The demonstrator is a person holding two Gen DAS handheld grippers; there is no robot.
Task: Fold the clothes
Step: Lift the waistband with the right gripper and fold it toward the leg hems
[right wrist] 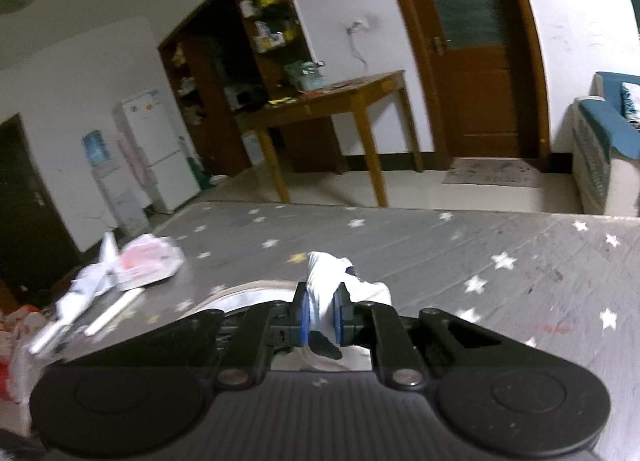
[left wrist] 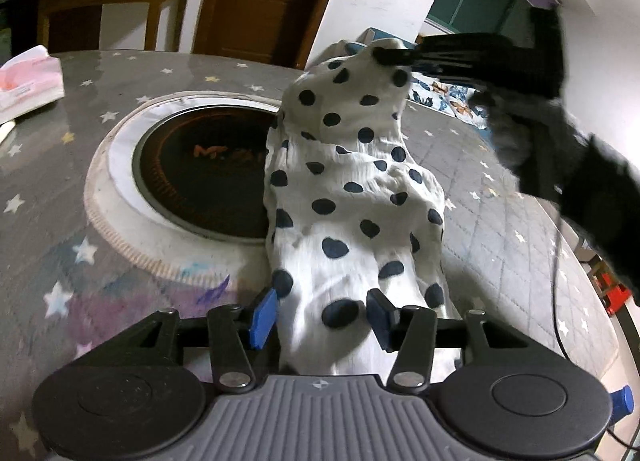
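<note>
Lifting step: right claw (right wrist: 323,317) is clamped on a fold of the dotted garment (left wrist: 352,197), raised off the bench (left wrist: 60,189); left claw (left wrist: 320,317) straddles its lower end, half-open, not pinching; next, regrip there.

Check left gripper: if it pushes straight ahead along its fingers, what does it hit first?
The polka-dot garment. It already hangs between the open left gripper fingers, lifted at its far end by the right gripper. Beyond it probably the table; depth unclear.

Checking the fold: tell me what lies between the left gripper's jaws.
The polka-dot garment runs between the left gripper's parted jaws, seen in the left wrist view.
</note>
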